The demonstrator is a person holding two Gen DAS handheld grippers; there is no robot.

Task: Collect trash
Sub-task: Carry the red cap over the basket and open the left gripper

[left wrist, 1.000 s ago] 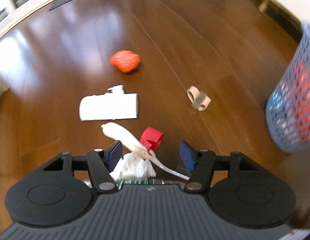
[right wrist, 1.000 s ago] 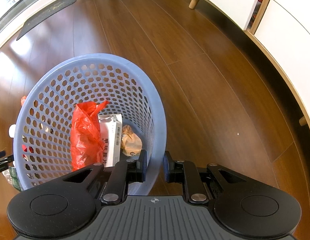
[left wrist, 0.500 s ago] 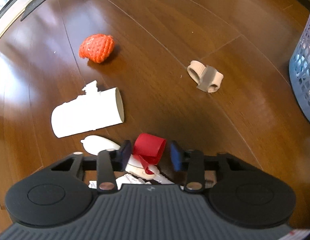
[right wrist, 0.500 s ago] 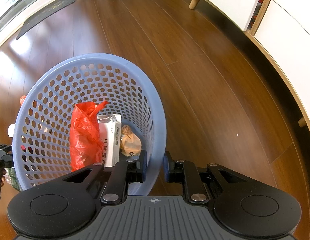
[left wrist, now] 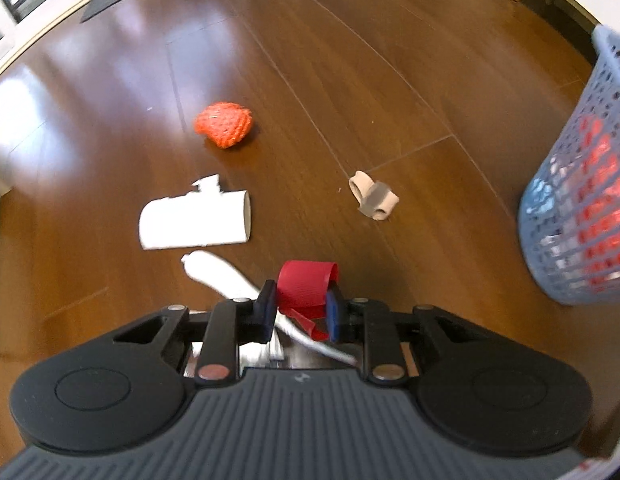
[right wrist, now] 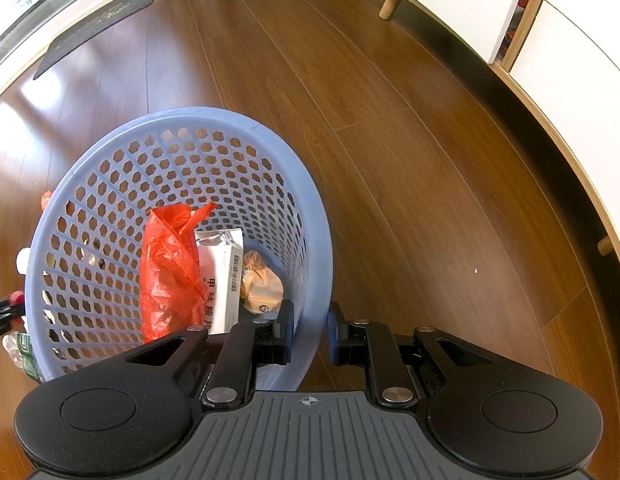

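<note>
Two grippers frame the scene on a dark wood floor [left wrist: 350, 80]. My left gripper [left wrist: 301, 312] pinches a red ribbon loop [left wrist: 307, 284] between its blue pads, the loop standing up out of the jaws and a thin red tail trailing below. Just under and left of it lies a white plastic strip [left wrist: 213, 270], running back beneath the fingers. Ahead on the floor I see a torn white tube [left wrist: 195, 224] lying on its side, an orange net ball [left wrist: 225, 123] farther out, and a beige and grey scrap [left wrist: 373, 197] off to the right, all well apart from one another. The blue basket [left wrist: 578, 200] stands at the right edge of that view. My right gripper [right wrist: 310, 330] clamps the basket's near rim [right wrist: 314, 264], one pad inside the wall and one outside. Inside the basket I can make out a red plastic bag [right wrist: 169, 272], a white carton with printed characters [right wrist: 221, 276] beside it, and a crumpled brown wrapper [right wrist: 261, 284] touching the carton. White cabinets [right wrist: 570, 52] line the floor's right side.
</note>
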